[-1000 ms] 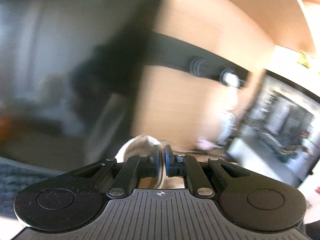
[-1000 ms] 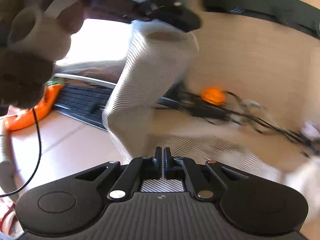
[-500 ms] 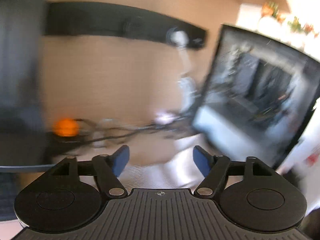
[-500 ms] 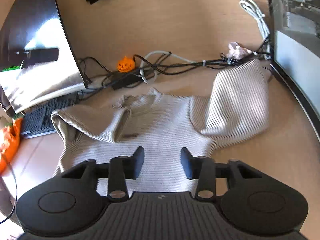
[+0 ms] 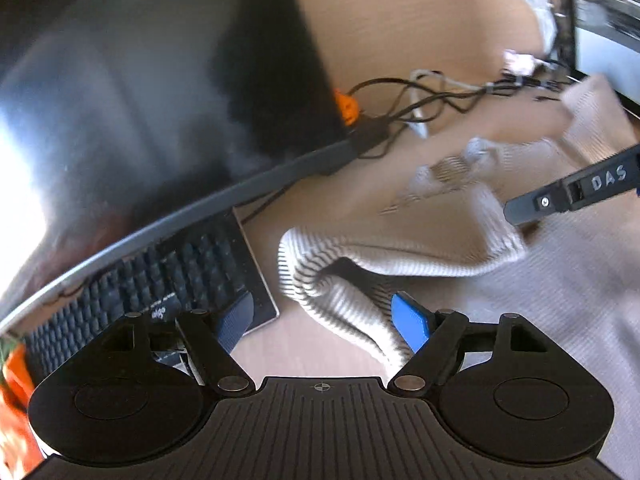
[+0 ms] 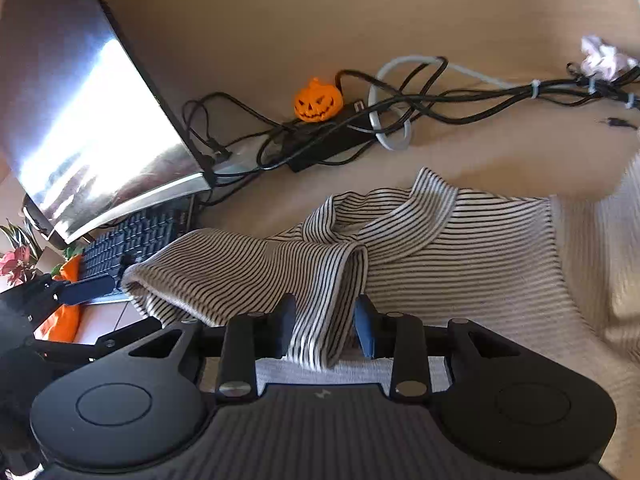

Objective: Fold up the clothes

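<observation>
A cream sweater with thin dark stripes [image 6: 460,248] lies on the wooden desk, collar toward the back. Its left sleeve [image 6: 240,276] is folded in across the chest. My right gripper [image 6: 324,330] is open, its jaws on either side of the sleeve's cuff end. My left gripper [image 5: 324,320] is open and low over the sleeve's folded shoulder end [image 5: 336,284], which lies between its blue pads. The right gripper's finger [image 5: 572,192] shows at the right of the left wrist view.
A curved monitor [image 6: 92,128] and a black keyboard [image 6: 132,240] stand left of the sweater. A tangle of cables [image 6: 400,116], a power brick and an orange pumpkin figure [image 6: 318,100] lie behind the collar. A second screen [image 5: 608,32] stands at the right.
Both grippers, shut and holding the sweater up a second ago, have let it go and opened. The sweater now lies on the desk and both grippers have come down over its left sleeve.
</observation>
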A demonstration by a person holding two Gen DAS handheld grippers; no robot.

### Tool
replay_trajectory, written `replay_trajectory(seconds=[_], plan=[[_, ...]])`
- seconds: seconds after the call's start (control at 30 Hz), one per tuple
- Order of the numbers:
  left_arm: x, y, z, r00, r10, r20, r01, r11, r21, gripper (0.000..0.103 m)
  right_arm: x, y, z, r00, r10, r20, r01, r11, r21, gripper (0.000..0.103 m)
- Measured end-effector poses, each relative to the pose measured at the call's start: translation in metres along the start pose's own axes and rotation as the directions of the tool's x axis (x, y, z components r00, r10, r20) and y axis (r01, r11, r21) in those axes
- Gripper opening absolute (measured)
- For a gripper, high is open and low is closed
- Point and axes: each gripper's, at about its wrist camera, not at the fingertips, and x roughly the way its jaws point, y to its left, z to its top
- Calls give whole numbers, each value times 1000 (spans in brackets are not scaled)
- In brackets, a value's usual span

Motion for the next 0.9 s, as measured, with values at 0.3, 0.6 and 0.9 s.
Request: replay_trajectory(seconds=[0.3, 0.6, 0.9], plan=[[39, -6, 16, 1000, -15, 19, 16, 998, -62, 34, 0, 7, 13, 998, 53, 45, -50, 997, -64, 4], [13, -58, 19, 957, -270, 104, 263, 962, 74, 35, -59, -25, 11, 970, -217, 106, 234, 955, -185, 5], [31, -71, -5, 939, -341, -31, 343, 938, 52, 65, -72, -38, -8, 946, -300, 123, 318, 933, -167, 22]])
